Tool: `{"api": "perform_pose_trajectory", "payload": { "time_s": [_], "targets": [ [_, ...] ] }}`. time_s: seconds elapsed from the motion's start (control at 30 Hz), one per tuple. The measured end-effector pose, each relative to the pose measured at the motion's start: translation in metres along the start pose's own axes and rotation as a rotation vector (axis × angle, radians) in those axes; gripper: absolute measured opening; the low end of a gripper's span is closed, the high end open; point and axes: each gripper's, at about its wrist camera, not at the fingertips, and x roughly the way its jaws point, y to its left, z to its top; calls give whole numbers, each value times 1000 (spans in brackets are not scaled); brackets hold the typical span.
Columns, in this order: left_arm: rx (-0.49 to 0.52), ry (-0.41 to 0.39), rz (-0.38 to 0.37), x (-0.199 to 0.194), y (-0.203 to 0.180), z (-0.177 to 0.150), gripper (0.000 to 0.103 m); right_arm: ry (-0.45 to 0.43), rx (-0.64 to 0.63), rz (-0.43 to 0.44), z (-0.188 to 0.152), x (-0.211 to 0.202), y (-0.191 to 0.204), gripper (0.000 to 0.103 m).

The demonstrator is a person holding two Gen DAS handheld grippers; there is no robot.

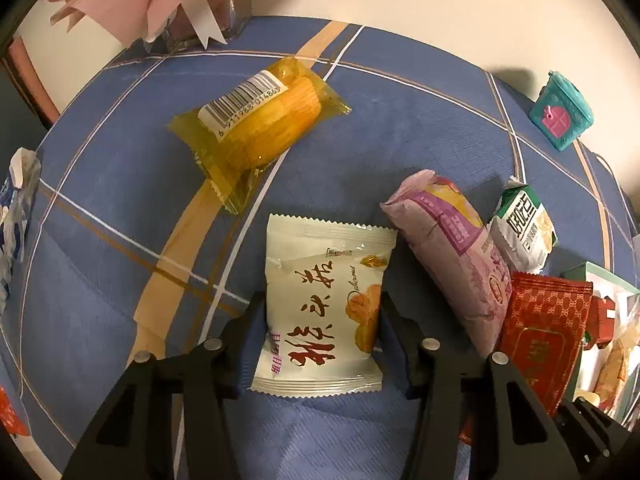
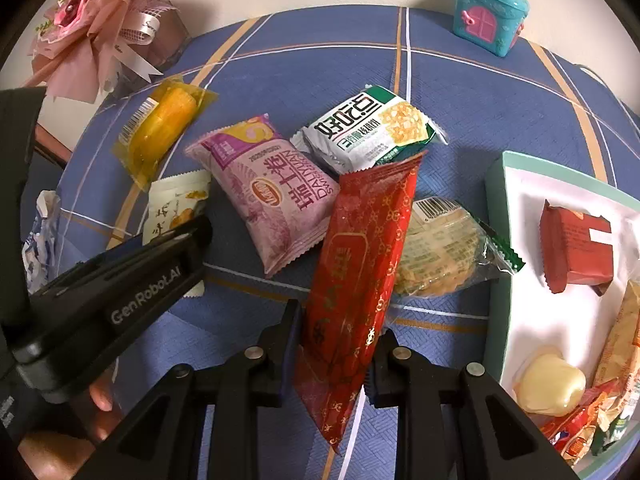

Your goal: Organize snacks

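Observation:
My left gripper (image 1: 322, 312) is shut on a white snack packet with red characters (image 1: 320, 304), low over the blue checked cloth. The packet also shows in the right wrist view (image 2: 176, 204). My right gripper (image 2: 334, 340) is shut on a long red packet (image 2: 356, 280) and holds it tilted above the cloth. A purple roll packet (image 2: 272, 192), a white-green packet (image 2: 372, 132), a clear wrapped flat cake (image 2: 444, 252) and a yellow wrapped cake (image 1: 260, 128) lie on the cloth. A white tray with a mint rim (image 2: 496, 240) at the right holds several snacks.
A teal toy house (image 2: 490, 14) stands at the far edge. A pink bouquet with ribbon (image 2: 108, 20) sits at the far left. A blue-white wrapper (image 1: 16, 216) lies at the left cloth edge. The left gripper's body (image 2: 120, 300) crosses the right view.

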Motion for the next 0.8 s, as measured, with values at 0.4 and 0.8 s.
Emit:
{"api": "perform_pose_trajectory", "payload": {
  "time_s": [0.4, 0.8],
  "targets": [
    [-74, 77, -29, -13, 5, -22, 54, 9, -25, 0, -8, -10, 11, 16],
    [-112, 65, -67, -43, 2, -40, 54, -9, 11, 67, -19, -38, -6, 13]
  ]
}}
